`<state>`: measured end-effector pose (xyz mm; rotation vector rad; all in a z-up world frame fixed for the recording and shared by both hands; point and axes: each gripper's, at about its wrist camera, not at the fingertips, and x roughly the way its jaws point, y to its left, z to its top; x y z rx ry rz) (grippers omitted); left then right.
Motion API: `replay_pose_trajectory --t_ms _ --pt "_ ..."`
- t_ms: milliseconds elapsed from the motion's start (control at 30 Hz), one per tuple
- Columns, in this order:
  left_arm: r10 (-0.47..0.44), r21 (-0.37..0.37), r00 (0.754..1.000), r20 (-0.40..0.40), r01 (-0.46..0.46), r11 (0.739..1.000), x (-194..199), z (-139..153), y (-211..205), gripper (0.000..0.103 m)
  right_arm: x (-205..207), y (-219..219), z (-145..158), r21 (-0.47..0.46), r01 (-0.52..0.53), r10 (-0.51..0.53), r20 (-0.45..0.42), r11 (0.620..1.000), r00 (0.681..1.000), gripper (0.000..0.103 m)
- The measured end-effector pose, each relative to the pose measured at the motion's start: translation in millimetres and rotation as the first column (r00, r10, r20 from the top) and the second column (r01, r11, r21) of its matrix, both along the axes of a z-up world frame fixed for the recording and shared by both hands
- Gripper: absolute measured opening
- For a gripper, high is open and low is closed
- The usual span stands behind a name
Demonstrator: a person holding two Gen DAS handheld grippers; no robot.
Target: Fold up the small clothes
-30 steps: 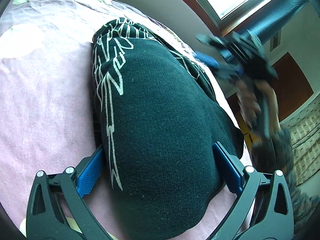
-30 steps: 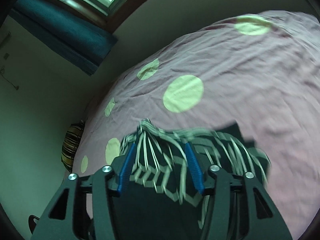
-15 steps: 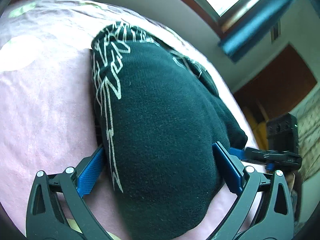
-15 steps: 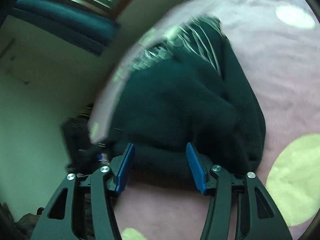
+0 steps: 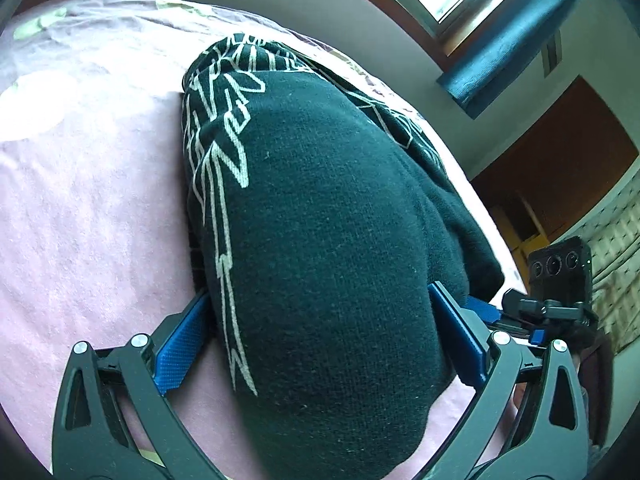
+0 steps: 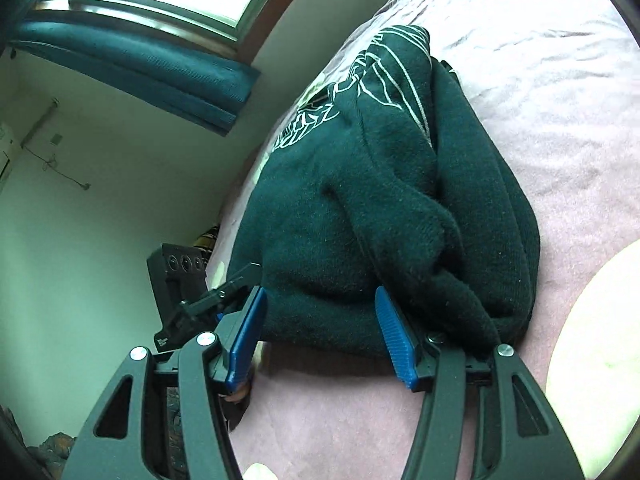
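A dark green sweater with a pale line print lies folded in a bundle on the pink bedsheet (yellow-green dots show on it). The left gripper stands wide, its blue pads flanking the near end; whether they press it I cannot tell. The right gripper is opening, its jaws parted at the bundle's near edge, gripping nothing.
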<state>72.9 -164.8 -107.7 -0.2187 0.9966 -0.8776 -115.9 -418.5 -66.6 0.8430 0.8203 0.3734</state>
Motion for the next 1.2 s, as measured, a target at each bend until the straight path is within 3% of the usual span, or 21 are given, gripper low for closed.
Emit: replay_pose_trajectory --t_ms 100,167,267,400,500,633,733,867,1033,1200 --pt "0.013 0.031 0.999 0.029 -0.013 0.999 -3 2 -6 0.101 -3 -4 -3 0.024 0.006 -0.006 0.020 1.000 1.000 0.056" --pt "0.025 0.027 1.000 0.006 -0.025 0.999 -2 5 -6 0.101 -12 -6 -2 0.026 0.022 -0.022 0.019 0.999 1.000 0.056" --pt "0.029 0.006 0.999 -0.027 -0.028 1.000 -2 16 2 0.101 -18 1 16 -0.040 0.042 -0.041 0.023 0.998 0.999 0.057" --pt "0.024 -0.086 0.999 -0.029 -0.027 0.996 -12 41 29 0.101 -45 -4 54 -0.165 0.109 -0.095 0.092 0.980 0.991 0.075" --pt "0.012 -0.134 0.999 -0.052 -0.019 0.991 -3 49 44 0.101 -49 -26 67 -0.196 0.168 -0.150 0.105 0.966 0.983 0.079" --pt "-0.009 -0.110 0.994 -0.113 -0.004 0.994 23 33 44 0.101 -19 -60 52 -0.123 0.178 -0.178 0.007 0.976 0.984 0.079" --pt "-0.026 -0.139 0.974 -0.226 -0.006 0.990 46 12 40 0.101 11 -69 32 -0.095 0.137 -0.144 -0.071 0.986 0.987 0.079" --pt "-0.064 -0.192 0.962 -0.266 0.013 0.981 61 1 35 0.101 44 -74 10 -0.107 0.125 -0.139 -0.137 0.986 0.981 0.079" --pt "-0.108 -0.225 0.958 -0.267 0.047 0.973 74 -4 23 0.101 62 -80 -12 -0.003 0.102 -0.101 -0.145 0.995 0.984 0.079" --pt "-0.129 -0.219 0.954 -0.270 0.070 0.973 87 -5 12 0.101 75 -77 -15 0.023 0.048 -0.045 -0.121 0.999 0.992 0.079"
